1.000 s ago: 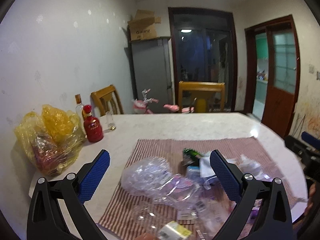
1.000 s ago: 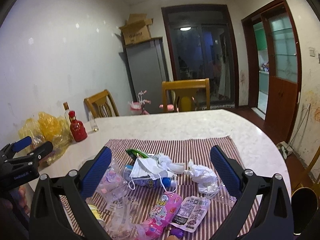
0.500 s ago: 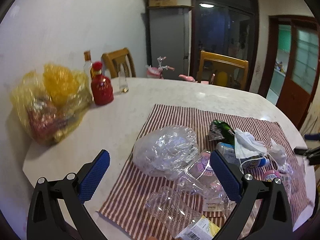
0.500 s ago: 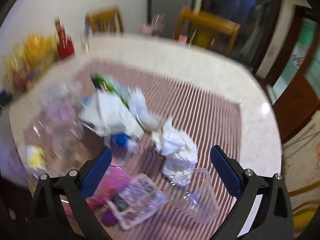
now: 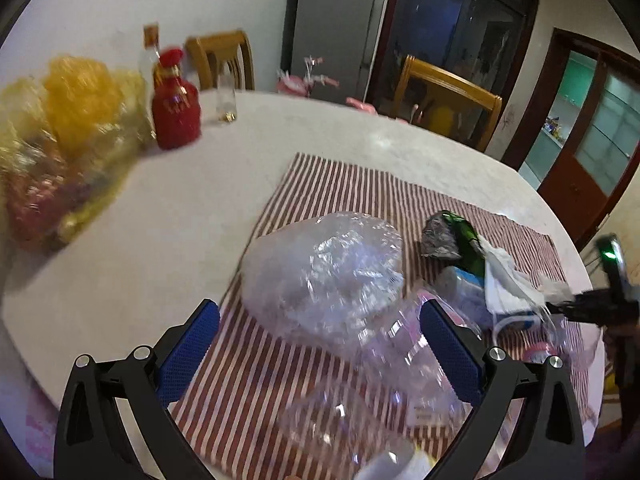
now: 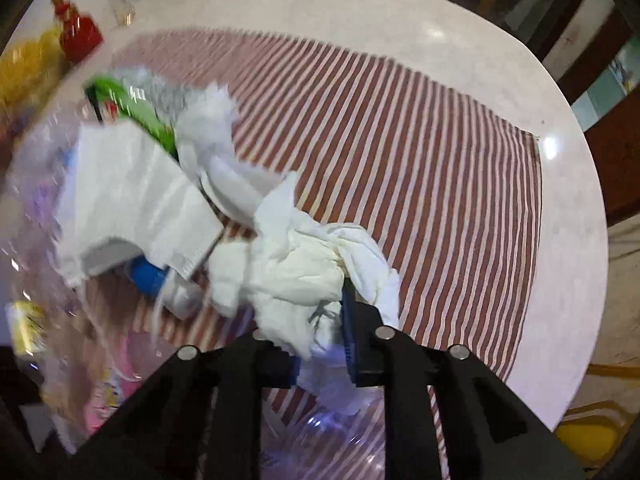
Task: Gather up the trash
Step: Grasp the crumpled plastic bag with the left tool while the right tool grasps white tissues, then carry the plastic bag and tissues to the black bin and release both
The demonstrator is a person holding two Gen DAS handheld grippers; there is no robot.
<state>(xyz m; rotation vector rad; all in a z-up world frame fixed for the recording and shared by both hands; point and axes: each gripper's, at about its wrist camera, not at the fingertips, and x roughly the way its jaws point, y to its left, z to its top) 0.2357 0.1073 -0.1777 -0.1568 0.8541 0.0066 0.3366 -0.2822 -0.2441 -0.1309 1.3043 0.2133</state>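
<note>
Right tongs (image 6: 324,320) have just closed on crumpled tissue (image 6: 304,268); left tongs (image 5: 320,344) spread over clear bag (image 5: 324,272)

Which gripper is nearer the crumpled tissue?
Right. The right gripper has just closed on the tissue; the left gripper hangs open over the clear bag, off to the side.

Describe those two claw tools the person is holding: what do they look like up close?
Each is a black plastic frame that forks into two angular arms, studded with round silver bolts. The left claw ends in flat, bright blue pads with a fine dotted texture. The right claw has the same black frame and blue pads. From the left view, a small green light glows on its body.
</note>
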